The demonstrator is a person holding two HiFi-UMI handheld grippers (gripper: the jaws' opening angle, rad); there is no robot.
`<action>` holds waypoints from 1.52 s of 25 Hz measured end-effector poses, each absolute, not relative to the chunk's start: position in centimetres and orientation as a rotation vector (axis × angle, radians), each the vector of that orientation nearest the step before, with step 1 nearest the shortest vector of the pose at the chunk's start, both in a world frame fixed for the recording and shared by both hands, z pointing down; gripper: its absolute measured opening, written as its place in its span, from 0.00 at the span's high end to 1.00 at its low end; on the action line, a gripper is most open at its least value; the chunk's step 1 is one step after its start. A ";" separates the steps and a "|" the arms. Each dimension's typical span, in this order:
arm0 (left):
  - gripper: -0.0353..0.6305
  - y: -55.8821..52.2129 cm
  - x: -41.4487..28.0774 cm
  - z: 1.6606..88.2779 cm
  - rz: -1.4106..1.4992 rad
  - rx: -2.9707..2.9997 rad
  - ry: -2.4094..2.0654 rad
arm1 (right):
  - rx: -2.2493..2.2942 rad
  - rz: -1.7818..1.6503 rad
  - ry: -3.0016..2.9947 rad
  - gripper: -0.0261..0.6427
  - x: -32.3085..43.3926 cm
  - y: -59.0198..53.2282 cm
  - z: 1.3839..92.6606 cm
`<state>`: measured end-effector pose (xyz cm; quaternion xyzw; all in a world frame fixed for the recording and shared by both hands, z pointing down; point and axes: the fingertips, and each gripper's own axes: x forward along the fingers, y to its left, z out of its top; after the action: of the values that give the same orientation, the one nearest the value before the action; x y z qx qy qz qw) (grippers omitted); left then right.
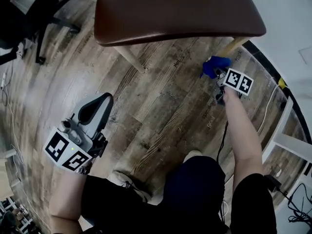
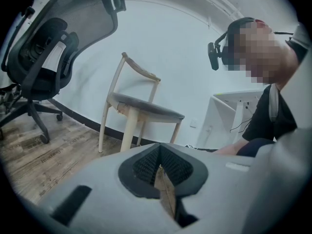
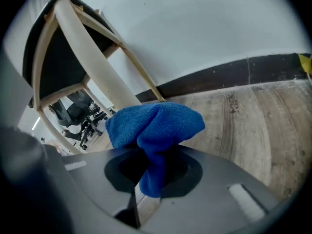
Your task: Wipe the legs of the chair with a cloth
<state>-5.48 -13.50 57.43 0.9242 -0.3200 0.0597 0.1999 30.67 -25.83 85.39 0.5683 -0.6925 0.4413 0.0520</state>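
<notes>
Right gripper [image 3: 146, 177] first: its fingers are clenched on the blue cloth [image 3: 155, 126]. A narrow tail is pinched between the dark pads, and the bulk balloons past the tips in a soft, nubby terry bunch. In the right gripper view the bunch leans toward 11 o'clock, up at the chair leg [image 3: 92, 62]. That leg is a smooth, round, pale wooden post, its long axis running from 11 o'clock down to the centre, where it slips behind the cloth. Whether cloth and wood touch, I cannot tell.

In the head view the cloth sits at 2 o'clock, low by the floor [image 1: 161, 111], just beside the lower end of that leg. Above it is the seat [image 1: 170, 9], a rounded brown slab with a smooth sheen, filling the top of the view. A second pale leg [image 1: 129, 57] slants out at 11 o'clock.

Left gripper [image 2: 163, 179]: fingers shut tight together, ribbed black pads meeting, nothing between them. It hangs at 8 o'clock in the head view, well apart from the chair.

The floor is matte, grey-brown wood-grain plank. The wall [image 3: 204, 28] is white with a dark skirting band [image 3: 243, 72]. A black mesh office chair [image 2: 44, 57] stands at 10 o'clock in the left gripper view.
</notes>
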 end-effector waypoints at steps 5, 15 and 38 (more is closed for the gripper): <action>0.95 -13.5 -6.1 57.8 0.184 2.568 -0.911 | 1.726 1.385 -1.964 0.86 30.9 -25.8 90.1; 0.95 -13.5 -6.8 58.1 0.187 2.558 -0.921 | 1.724 1.392 -1.910 0.86 31.1 -25.7 91.9; 0.95 -12.5 -7.9 55.1 0.057 2.603 -0.878 | 1.771 0.608 -2.290 0.86 32.0 -25.4 65.4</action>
<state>-7.87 -12.45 55.06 0.9291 -0.3133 0.0203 0.1956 31.96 -25.45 65.35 0.5962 -0.7709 0.2047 0.0916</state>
